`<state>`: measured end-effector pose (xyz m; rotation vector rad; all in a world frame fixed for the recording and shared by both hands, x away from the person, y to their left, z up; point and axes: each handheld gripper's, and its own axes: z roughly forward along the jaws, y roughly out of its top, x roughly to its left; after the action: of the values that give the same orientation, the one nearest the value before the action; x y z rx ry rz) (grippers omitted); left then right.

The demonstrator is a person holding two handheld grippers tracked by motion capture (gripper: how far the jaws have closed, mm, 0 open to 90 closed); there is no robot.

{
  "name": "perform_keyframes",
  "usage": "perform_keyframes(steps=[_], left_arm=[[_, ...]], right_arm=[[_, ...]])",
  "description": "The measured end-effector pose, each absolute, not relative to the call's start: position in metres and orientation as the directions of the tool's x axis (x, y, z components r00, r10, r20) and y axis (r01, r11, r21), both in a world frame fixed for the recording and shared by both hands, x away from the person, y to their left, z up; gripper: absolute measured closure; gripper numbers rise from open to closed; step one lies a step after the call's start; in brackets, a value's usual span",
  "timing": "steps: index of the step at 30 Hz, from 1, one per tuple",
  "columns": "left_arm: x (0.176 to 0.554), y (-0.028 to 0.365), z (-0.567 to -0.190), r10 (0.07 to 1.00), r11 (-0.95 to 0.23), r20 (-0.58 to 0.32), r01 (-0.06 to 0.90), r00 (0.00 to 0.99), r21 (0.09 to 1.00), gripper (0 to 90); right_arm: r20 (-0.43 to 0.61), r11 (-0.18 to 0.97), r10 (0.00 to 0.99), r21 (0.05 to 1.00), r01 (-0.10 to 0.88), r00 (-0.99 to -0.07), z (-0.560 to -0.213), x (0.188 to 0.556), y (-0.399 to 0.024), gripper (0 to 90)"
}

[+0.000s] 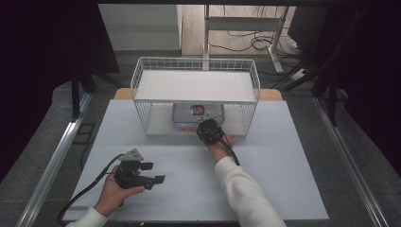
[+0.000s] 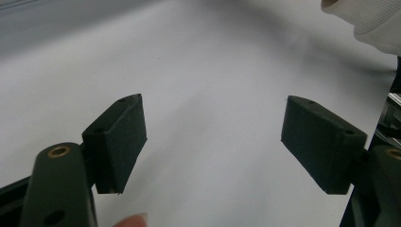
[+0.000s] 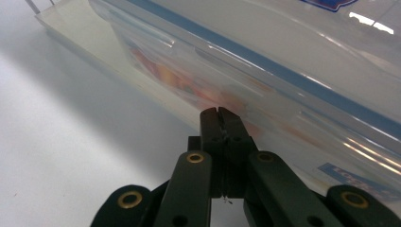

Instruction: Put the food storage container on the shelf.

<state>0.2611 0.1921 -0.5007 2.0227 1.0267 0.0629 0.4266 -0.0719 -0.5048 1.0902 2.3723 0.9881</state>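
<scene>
Right gripper (image 1: 209,131) at the mouth of the white wire rack (image 1: 142,82), jaws shut tight with nothing pinched between them, tips hard up against the near edge of the clear lidded container (image 3: 283,71). Probably so closed to serve as a blunt pusher or hook on the blue-banded lid rim rather than a clamp; whether actually touching, hard to tell. Container on the rack's lower shelf, under the flat upper shelf, at twelve o'clock from the right hand, something orange-red inside, a printed label on the lid. Left gripper (image 1: 150,173) parked well apart at about eight o'clock from the rack, jaws wide and empty, pointing toward three o'clock over bare tabletop, likely kept clear of the work yet ready. Plain pale table top (image 1: 283,189), matte, uncluttered, on a wooden base showing at the far corners. Beyond it, grey floor, a metal rail (image 1: 52,165) at nine o'clock, a white desk frame and loose cables at one o'clock, dark curtains either side.
</scene>
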Motion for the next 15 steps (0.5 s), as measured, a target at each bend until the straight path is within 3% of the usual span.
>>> perform_keyframes(steps=[15], left_arm=[[0.261,0.193,-0.500,0.689,-0.311,-0.295,0.637,0.663,0.706,22.6]], right_arm=[[-0.013,0.473,0.730,0.731,0.491,-0.683,-0.496,0.411,-0.087,88.6]])
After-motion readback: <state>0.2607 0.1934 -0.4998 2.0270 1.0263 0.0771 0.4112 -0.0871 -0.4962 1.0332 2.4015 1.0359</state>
